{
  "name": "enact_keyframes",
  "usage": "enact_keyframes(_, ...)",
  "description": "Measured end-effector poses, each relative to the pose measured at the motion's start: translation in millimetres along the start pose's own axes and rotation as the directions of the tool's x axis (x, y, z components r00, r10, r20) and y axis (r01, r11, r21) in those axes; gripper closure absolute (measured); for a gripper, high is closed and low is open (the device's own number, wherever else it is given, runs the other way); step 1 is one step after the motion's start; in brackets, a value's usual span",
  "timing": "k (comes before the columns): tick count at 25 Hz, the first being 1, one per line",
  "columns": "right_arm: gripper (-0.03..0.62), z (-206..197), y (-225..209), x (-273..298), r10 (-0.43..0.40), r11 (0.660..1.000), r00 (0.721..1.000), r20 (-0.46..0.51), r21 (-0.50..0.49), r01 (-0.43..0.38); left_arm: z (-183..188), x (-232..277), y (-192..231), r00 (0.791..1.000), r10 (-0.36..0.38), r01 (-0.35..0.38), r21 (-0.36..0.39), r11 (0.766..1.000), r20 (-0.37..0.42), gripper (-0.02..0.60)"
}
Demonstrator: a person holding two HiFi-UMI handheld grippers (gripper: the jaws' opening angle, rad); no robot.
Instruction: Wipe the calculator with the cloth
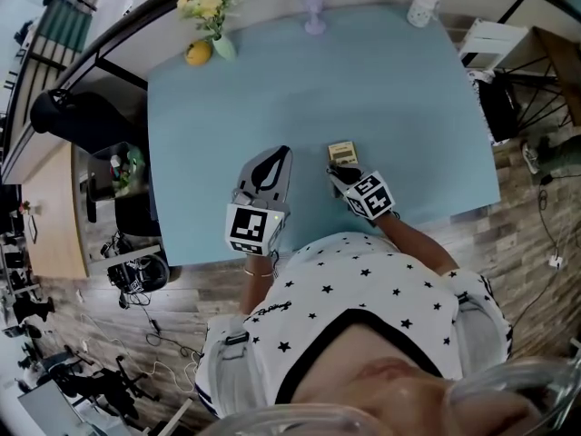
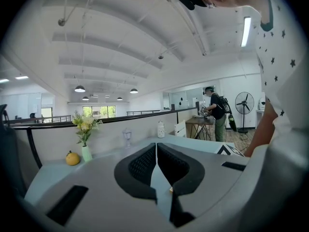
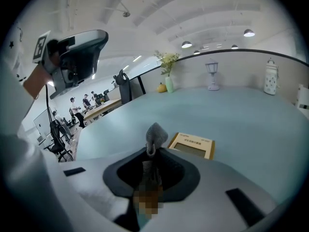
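A small tan-framed calculator [image 1: 342, 153] lies flat on the light blue table [image 1: 390, 98], near its front edge; in the right gripper view the calculator [image 3: 190, 145] sits just ahead and right of the jaws. My right gripper [image 1: 341, 176] is right behind it, shut on a grey cloth [image 3: 155, 135] whose bunched end sticks up past the fingertips. The cloth hangs slightly left of the calculator, and I cannot tell if they touch. My left gripper [image 1: 281, 155] is held to the left above the table, its jaws shut with nothing between them [image 2: 156, 148].
Along the table's far edge stand a vase of yellow flowers [image 1: 211, 7], a yellow fruit [image 1: 198, 53], a small glass lamp [image 1: 313, 12] and a white jar [image 1: 422, 7]. A white chair [image 1: 490, 44] is off the right corner. A person [image 2: 215, 112] stands far behind.
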State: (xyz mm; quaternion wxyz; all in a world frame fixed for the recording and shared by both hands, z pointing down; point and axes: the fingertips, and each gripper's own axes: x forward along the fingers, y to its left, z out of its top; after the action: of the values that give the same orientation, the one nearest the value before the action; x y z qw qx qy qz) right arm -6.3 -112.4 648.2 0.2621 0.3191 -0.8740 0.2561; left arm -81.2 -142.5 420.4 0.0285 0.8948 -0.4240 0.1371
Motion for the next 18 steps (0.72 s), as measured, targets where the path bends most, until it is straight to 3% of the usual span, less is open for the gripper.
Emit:
enact_keyframes(7, 0.537, 0.7, -8.1, -2.8, -0.019, 0.999, 1.0, 0.018, 0.027, 0.018, -2.2, -0.9, -4.3, 1.0, -0.007, 0.007, 0.001, 1.0, -0.003, 0.551)
enact_keyframes(18, 0.537, -6.4, -51.2, -30.8, -0.137, 0.984, 0.99, 0.045, 0.123, 0.13, -3.7, 6.7, -13.8, 0.999, -0.044, 0.044, 0.008, 0.999, -0.012, 0.551)
